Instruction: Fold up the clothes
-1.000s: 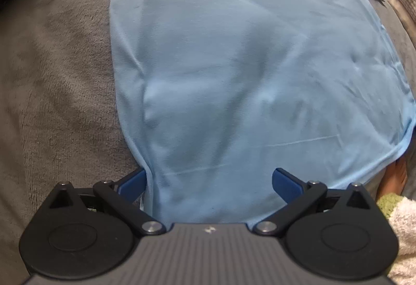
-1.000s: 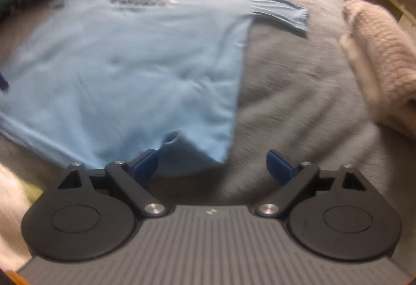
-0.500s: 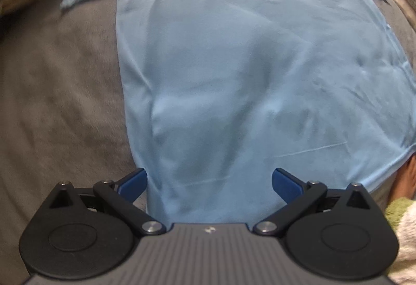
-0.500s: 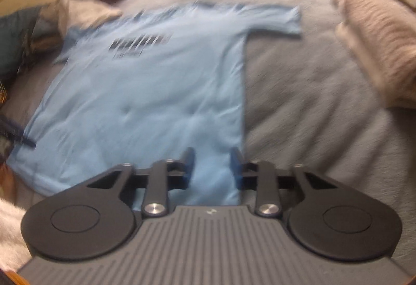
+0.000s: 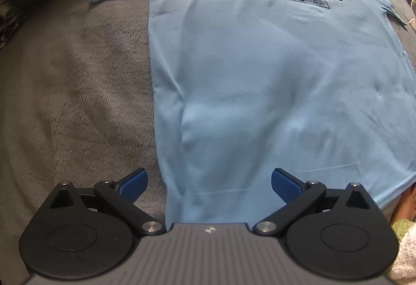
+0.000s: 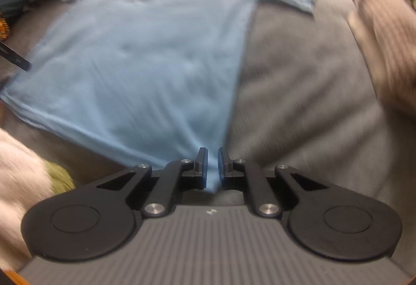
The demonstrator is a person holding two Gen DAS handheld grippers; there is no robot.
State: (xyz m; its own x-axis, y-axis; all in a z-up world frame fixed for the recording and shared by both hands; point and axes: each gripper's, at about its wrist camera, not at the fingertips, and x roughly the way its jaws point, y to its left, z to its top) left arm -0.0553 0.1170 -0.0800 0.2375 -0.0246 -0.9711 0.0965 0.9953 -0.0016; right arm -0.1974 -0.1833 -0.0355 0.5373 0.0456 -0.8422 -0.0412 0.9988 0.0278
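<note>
The light blue T-shirt (image 5: 260,77) is lying flat on the grey blanket (image 5: 72,92). The right hand-held gripper (image 6: 212,162) is pinching its near right hem corner; the left hand-held gripper (image 5: 209,181) is hovering spread wide over the near left hem.

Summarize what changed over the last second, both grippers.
The right gripper went from open to shut on the T-shirt, pinching its bottom corner. The left gripper stayed open over the hem and drew back slightly, so more of the shirt shows. The shirt stayed flat on the grey blanket.
</note>
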